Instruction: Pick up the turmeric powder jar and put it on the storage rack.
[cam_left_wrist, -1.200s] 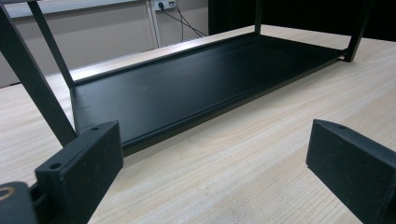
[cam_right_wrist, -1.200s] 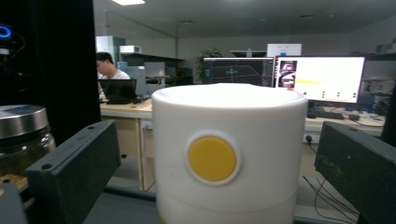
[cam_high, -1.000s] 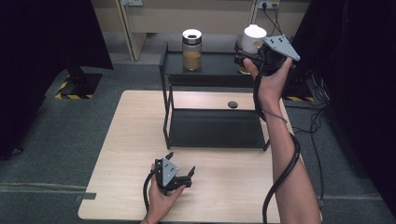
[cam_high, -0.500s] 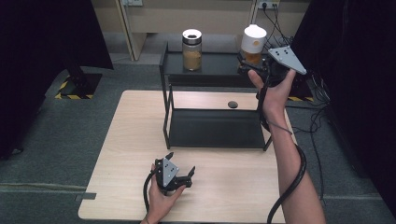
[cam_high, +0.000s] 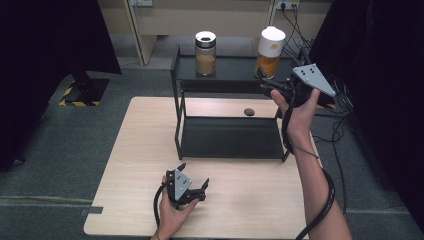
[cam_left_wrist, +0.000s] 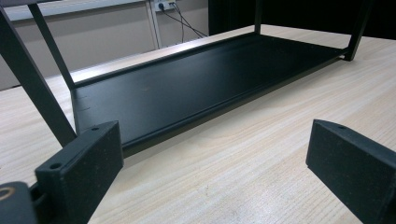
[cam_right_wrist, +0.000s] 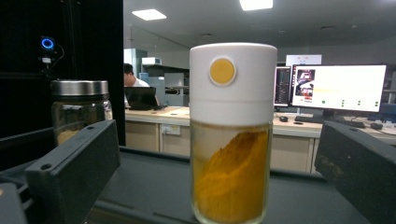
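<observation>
1. Our right gripper (cam_high: 267, 86) is held up at the top shelf of the black metal two-tier rack (cam_high: 227, 137), its jaws spread wide with nothing between the pads, aimed at the white-capped clear glass jar of orange powder (cam_right_wrist: 232, 135).
2. That jar stands upright on the right part of the top shelf, well apart from the steel-lidded glass jar of tan powder (cam_high: 205, 53) to its left.
3. We judge the orange jar rigid, smooth and breakable: the glass will likely be slippery, and about half full, so moderately weighty.
4. We would take hold on the glass body just under the white cap, squeezing squarely across the cylinder, since the cap might pull loose.
5. Its long axis runs vertical, cap up; the round yellow button (cam_right_wrist: 222, 71) on the cap faces our right gripper.
6. Our left gripper (cam_high: 192, 189) rests on the pale wooden table (cam_high: 125, 165) before the rack, jaws apart and empty.
</observation>
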